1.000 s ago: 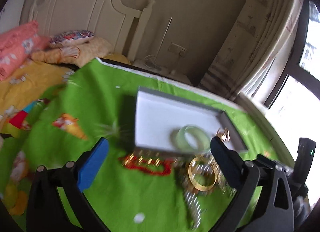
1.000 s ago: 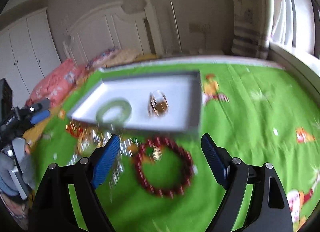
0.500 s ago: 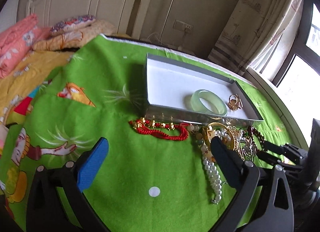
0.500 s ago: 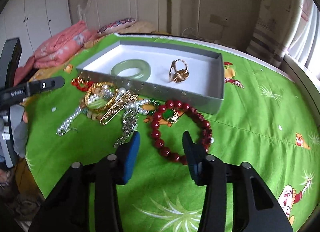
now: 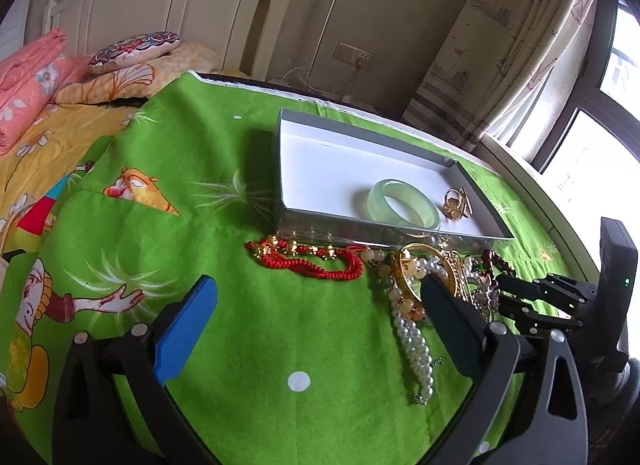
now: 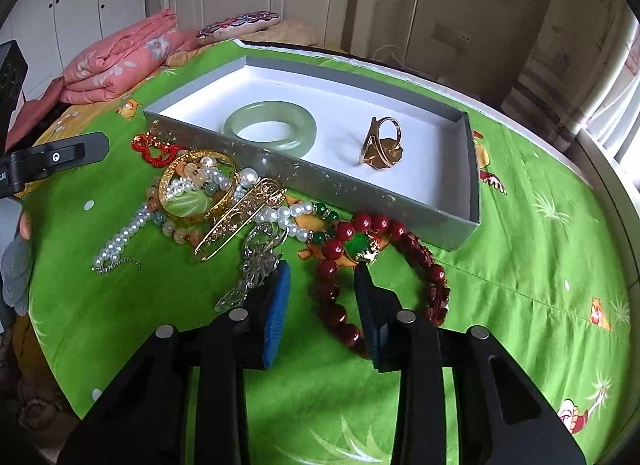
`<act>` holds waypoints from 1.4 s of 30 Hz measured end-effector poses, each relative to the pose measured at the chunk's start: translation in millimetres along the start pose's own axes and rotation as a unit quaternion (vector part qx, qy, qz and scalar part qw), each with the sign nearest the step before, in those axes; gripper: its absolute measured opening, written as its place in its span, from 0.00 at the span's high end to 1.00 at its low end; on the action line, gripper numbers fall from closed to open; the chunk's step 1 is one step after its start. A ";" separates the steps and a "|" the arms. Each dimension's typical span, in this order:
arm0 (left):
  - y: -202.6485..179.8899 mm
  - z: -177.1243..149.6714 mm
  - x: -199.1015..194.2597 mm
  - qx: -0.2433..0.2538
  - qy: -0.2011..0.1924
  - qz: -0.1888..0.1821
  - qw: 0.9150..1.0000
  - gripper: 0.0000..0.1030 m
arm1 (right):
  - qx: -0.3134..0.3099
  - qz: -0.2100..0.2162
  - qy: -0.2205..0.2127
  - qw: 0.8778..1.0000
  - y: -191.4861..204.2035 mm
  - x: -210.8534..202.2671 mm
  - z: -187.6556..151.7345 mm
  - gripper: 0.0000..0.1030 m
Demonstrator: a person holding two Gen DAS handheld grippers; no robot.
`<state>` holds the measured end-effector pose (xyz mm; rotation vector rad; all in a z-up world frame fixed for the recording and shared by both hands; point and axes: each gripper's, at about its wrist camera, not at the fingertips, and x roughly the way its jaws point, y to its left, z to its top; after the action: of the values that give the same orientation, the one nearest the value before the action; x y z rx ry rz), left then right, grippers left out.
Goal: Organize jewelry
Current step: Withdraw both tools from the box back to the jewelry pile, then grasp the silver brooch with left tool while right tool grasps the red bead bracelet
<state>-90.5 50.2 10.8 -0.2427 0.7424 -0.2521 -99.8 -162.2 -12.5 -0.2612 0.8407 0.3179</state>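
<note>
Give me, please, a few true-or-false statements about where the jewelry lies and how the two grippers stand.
1. The jade bangle lies inside the box. True.
2. The gold ring lies on the green cloth. False: it is in the box, beside the bangle.
3. The left gripper stands wide open and holds nothing. True.
4. The red bead bracelet is in the box. False: it lies on the cloth in front of the box.
5. The right gripper straddles the bracelet's near-left beads. True.
</note>
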 end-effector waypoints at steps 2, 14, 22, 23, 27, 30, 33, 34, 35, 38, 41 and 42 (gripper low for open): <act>0.0 -0.1 -0.2 0.000 0.000 0.000 1.000 0.02 | 0.002 0.001 -0.001 1.000 0.1 -1.8 -1.6 0.83; -57.1 -16.9 -26.4 0.076 -0.029 -0.021 0.996 0.02 | 0.139 0.099 -0.094 0.981 -54.3 -33.8 -19.9 0.86; -153.9 -44.8 7.5 0.178 0.056 -0.083 0.979 0.23 | 0.211 0.141 -0.151 0.955 -86.1 -49.9 -29.4 0.86; -158.3 -47.3 12.6 0.182 0.064 -0.081 0.978 0.24 | 0.207 0.138 -0.152 0.956 -84.4 -50.9 -29.2 0.86; -169.6 -52.0 36.4 0.195 0.091 -0.057 0.975 0.37 | 0.196 0.134 -0.157 0.959 -80.0 -53.0 -29.0 0.86; -169.9 -51.7 52.0 0.193 0.102 -0.044 0.975 0.50 | 0.203 0.141 -0.160 0.956 -84.2 -52.4 -30.9 0.86; -167.2 -45.0 60.0 0.190 0.099 -0.032 0.976 0.54 | 0.203 0.147 -0.163 0.954 -84.9 -53.8 -31.8 0.86; -166.8 -42.2 62.0 0.189 0.099 -0.031 0.976 0.56 | 0.201 0.147 -0.164 0.954 -84.3 -54.4 -31.9 0.86; -167.1 -39.5 64.1 0.190 0.099 -0.031 0.976 0.58 | 0.200 0.148 -0.165 0.954 -84.9 -54.5 -32.2 0.86; -170.6 -38.9 66.7 0.203 0.096 -0.026 0.974 0.69 | 0.198 0.150 -0.168 0.954 -86.2 -55.5 -34.0 0.86; -171.2 -39.6 66.0 0.205 0.094 -0.032 0.974 0.82 | 0.194 0.150 -0.170 0.954 -85.2 -55.9 -34.4 0.86; -171.3 -40.2 64.5 0.206 0.092 -0.032 0.974 0.83 | 0.193 0.150 -0.171 0.954 -84.9 -56.0 -34.5 0.86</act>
<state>-96.4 -136.3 -6.4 0.1540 0.8485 -0.4874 -126.5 -262.1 16.7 0.2853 0.5803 0.4589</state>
